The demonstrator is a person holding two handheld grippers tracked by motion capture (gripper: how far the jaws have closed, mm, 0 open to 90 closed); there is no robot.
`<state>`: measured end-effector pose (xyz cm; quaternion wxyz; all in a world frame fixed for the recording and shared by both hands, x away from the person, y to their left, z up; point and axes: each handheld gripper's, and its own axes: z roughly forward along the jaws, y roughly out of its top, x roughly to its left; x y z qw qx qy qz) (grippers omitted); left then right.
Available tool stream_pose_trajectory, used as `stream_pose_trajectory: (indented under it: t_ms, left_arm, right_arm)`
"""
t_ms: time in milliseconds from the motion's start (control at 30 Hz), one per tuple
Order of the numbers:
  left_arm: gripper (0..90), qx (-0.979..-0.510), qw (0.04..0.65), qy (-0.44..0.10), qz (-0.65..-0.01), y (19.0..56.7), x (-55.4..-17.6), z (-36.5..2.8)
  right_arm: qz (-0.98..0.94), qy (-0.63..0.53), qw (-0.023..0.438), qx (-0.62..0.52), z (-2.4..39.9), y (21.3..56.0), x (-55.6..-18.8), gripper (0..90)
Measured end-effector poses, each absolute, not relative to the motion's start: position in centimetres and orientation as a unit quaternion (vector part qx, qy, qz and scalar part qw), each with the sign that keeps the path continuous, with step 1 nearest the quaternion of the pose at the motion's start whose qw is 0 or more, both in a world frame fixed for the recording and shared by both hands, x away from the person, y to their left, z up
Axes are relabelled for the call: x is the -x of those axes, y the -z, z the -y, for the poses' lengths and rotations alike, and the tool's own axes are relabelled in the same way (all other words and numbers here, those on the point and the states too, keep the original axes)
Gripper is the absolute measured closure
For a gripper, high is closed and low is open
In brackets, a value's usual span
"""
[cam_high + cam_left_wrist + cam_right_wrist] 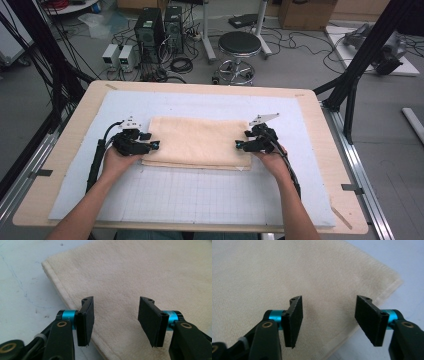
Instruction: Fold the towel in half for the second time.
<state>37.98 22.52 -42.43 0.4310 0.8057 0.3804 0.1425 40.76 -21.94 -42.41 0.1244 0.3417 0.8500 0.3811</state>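
A cream towel (196,142) lies folded into a wide rectangle on the pale blue mat (210,195). My left gripper (153,142) sits at the towel's left edge, pointing right over it. In the left gripper view its jaws stand apart above the towel (140,277), nothing between the pads (86,322); the gripper (115,321) is open. My right gripper (240,144) is at the towel's right edge, pointing left. In the right gripper view the gripper (328,321) is open over the towel's corner (287,272), its pads (369,320) touching nothing.
The mat covers a wooden table (320,130). Black frame posts (360,60) stand at the table's back right and cables hang at the back left. A round stool (239,47) and computer cases (150,27) sit on the floor beyond the table.
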Motion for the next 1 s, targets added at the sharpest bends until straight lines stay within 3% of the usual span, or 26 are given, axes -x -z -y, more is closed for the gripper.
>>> stream_pose_trajectory:
  t_ms: [300,567,1000]
  left_arm:
    - [30.3,-0.796,0.454,-0.127,-0.379,41.5,-37.1,-22.7]
    - [20.6,-0.795,0.467,-0.13,-0.365,40.9,-36.1,-22.6]
    - [13.3,-0.793,0.471,-0.137,-0.361,40.2,-34.9,-23.9]
  right_arm:
    - [-0.838,-0.398,0.14,-0.346,21.8,41.2,-39.7,22.7]
    - [-0.836,-0.407,0.147,-0.337,21.8,40.2,-38.6,18.7]
    - [-0.834,-0.418,0.151,-0.326,21.5,38.9,-37.2,15.0]
